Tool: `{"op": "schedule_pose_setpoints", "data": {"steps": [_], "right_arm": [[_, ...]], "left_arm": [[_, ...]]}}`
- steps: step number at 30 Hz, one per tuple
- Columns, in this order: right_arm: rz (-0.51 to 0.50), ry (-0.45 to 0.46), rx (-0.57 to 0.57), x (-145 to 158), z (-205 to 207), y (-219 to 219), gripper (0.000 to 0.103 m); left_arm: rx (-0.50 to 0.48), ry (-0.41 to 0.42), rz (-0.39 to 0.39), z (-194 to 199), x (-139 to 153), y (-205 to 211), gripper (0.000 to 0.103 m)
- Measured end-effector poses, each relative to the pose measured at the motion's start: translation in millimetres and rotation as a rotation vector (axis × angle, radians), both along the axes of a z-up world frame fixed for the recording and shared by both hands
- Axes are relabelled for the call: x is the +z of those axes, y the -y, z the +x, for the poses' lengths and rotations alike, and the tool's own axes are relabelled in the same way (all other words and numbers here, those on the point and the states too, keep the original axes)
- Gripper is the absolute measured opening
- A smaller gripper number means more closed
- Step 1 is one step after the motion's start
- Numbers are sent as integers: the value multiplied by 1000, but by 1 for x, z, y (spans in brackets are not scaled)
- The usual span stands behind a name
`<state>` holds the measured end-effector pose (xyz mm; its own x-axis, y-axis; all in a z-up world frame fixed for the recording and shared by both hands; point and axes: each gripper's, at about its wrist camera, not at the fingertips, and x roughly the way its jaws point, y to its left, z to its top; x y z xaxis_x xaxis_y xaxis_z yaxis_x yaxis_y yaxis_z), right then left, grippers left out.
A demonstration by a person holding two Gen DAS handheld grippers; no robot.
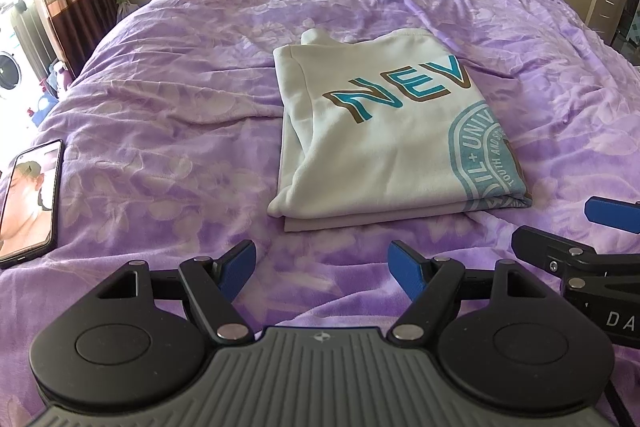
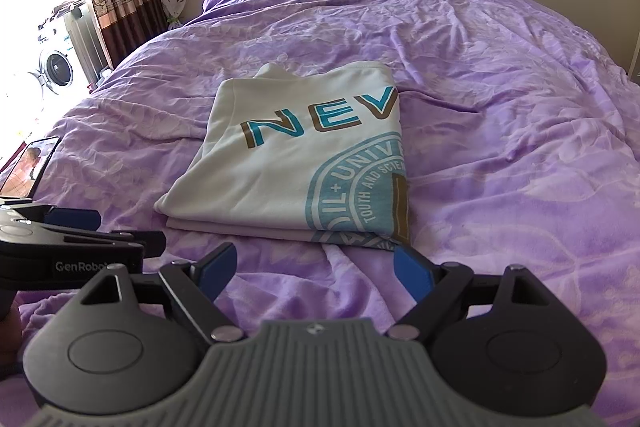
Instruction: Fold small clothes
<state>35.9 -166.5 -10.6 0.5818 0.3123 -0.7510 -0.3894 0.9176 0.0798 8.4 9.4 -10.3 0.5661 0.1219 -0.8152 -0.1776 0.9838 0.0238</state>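
Folded white printed t-shirt (image 1: 372, 131) is lying mid-bed on the wrinkled purple floral bedspread (image 1: 168, 131). Left gripper (image 1: 322, 259) and right gripper (image 2: 316, 267) are hovering just short of its near edge, jaws spread, empty. A black smartphone (image 1: 28, 199) is resting well left, nothing obstructing.

The folded white shirt (image 2: 288, 163) bore large teal letters edged in brown — "NEV", cut off at the fold. Below them, a round teal seal showed "IL + UNIVE" on its outer ring and "TOUTH AND SCIE" inside it. The left tongs' (image 2: 60, 227) black body carried "GenRobot" in the right wrist view — the right tongs' (image 1: 600, 223) body showed only "DA".
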Motion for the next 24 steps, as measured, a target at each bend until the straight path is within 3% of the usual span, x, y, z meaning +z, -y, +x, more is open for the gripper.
{"op": "schedule_pose_setpoints", "data": {"steps": [24], "right_arm": [[1, -2, 0, 0, 0, 0, 82]], "left_arm": [[2, 7, 2, 0, 4, 0, 88]]}}
